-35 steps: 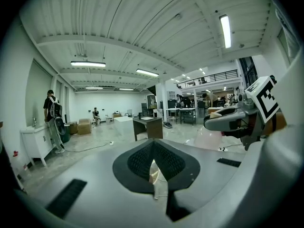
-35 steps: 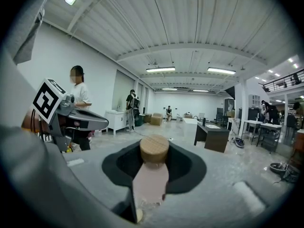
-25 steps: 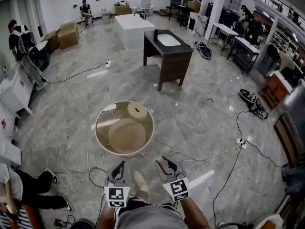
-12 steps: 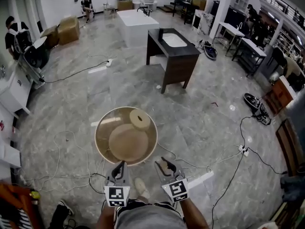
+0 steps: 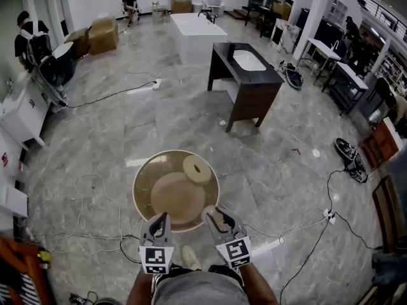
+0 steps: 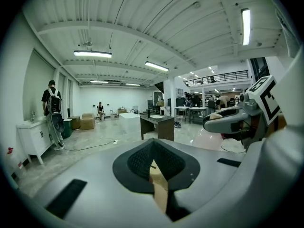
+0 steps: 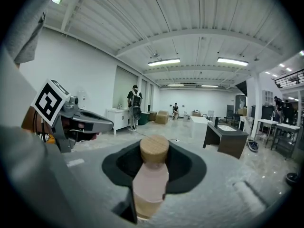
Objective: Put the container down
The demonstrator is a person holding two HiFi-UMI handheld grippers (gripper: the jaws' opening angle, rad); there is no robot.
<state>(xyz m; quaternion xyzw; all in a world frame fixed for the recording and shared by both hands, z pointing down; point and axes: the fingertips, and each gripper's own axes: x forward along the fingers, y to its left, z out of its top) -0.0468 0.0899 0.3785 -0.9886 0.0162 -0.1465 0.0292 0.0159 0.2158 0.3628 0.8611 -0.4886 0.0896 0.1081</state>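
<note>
A round tan container [image 5: 137,184] hangs above the marble floor, held at its near rim by both grippers. Inside it lie a flat tan disc [image 5: 177,196] and a pale roll with a hole [image 5: 196,169]. My left gripper [image 5: 159,221] is shut on the thin rim, which shows as a tan edge [image 6: 159,186] between its jaws. My right gripper [image 5: 219,218] is shut on a pale pink part with a round wooden top [image 7: 150,177] at the container's near rim. Each gripper view shows the other gripper to its side: the right gripper [image 6: 229,120] and the left gripper [image 7: 91,122].
A dark table with a white basin top [image 5: 248,76] stands ahead to the right, a white counter [image 5: 202,33] behind it. Cables [image 5: 95,196] trail over the floor round my feet. White cabinets [image 5: 18,121] and a standing person [image 5: 35,38] are at the left, shoes [image 5: 351,159] at the right.
The view has swung: the dark table and room drifted right and the container sits lower in the picture. A person sitting at the lower left is gone from view. Both grips are unchanged.
</note>
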